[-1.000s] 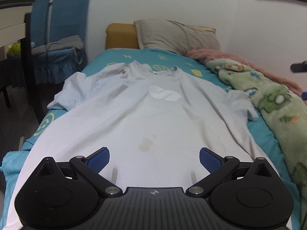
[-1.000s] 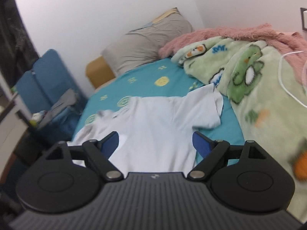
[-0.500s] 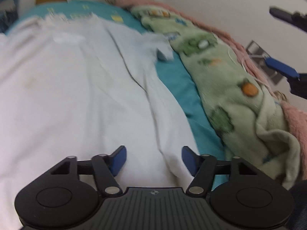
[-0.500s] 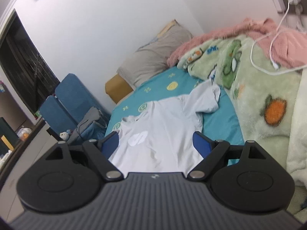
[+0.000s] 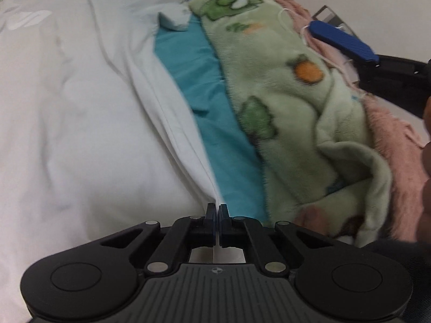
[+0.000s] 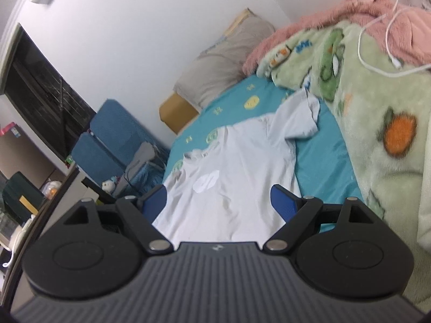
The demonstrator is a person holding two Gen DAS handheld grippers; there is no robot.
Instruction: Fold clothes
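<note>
A white T-shirt (image 5: 80, 102) with a pale chest logo lies face up on the teal bed sheet (image 5: 188, 62). My left gripper (image 5: 216, 210) is shut on the shirt's right side edge near the hem; a fold of the cloth runs straight into the closed jaws. In the right wrist view the whole T-shirt (image 6: 237, 167) lies spread out, one sleeve pointing toward the blanket. My right gripper (image 6: 219, 202) hangs open above the lower part of the shirt, nothing between its blue fingers (image 6: 281, 202). One of its fingers (image 5: 342, 41) shows at the upper right of the left wrist view.
A green cartoon blanket (image 5: 296, 94) and a pink fleece (image 6: 323, 18) are heaped along the wall side, with a white charging cable (image 6: 377, 51) on top. A grey pillow (image 6: 229, 62) lies at the head. Blue chairs (image 6: 107, 140) stand beside the bed.
My left gripper swung from the middle of the hem over to the shirt's right edge, tipped downward and closed on the cloth. My right gripper drew back and rolled, still open.
</note>
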